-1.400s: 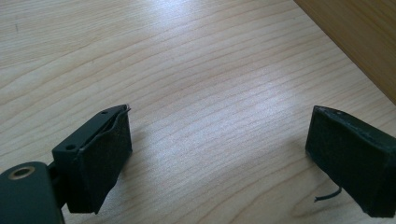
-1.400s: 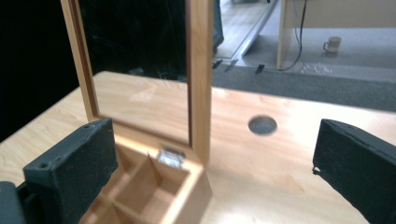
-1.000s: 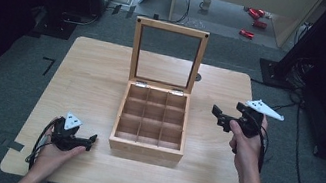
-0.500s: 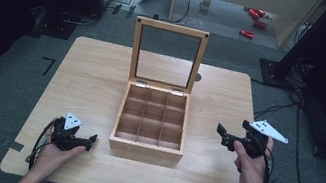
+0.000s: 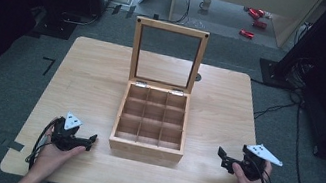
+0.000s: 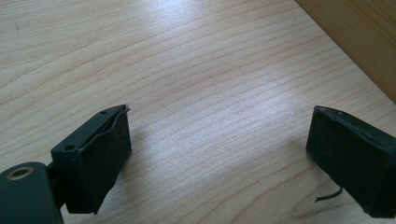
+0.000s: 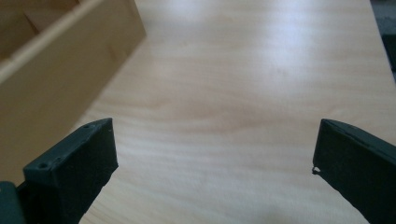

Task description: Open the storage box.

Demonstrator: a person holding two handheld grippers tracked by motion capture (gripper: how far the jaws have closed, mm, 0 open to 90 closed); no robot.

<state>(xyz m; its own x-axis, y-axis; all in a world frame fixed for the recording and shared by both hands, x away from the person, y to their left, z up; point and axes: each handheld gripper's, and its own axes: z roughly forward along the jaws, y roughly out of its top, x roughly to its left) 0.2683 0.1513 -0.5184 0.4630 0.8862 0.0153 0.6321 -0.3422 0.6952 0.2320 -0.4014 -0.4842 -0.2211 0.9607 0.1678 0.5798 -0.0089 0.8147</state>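
A wooden box (image 5: 151, 120) with several empty compartments stands mid-table, its glass-paned lid (image 5: 167, 55) raised upright at the back. My left gripper (image 5: 89, 141) rests low on the table near the front left corner, just left of the box, jaws open and empty (image 6: 219, 158). The box wall (image 6: 355, 37) shows at the top right of the left gripper view. My right gripper (image 5: 223, 159) sits near the front right of the table, right of the box, open with nothing between its jaws (image 7: 215, 163). The box side (image 7: 60, 79) fills the left of the right gripper view.
The light wooden table (image 5: 92, 79) has bare surface on both sides of the box. Its front edge lies close under both hands. On the floor beyond are a mug (image 5: 206, 3), red objects (image 5: 254, 21) and cables (image 5: 275, 106).
My right gripper has come down and toward the front edge, from beside the box's middle to the table's front right. The left gripper has stayed put.
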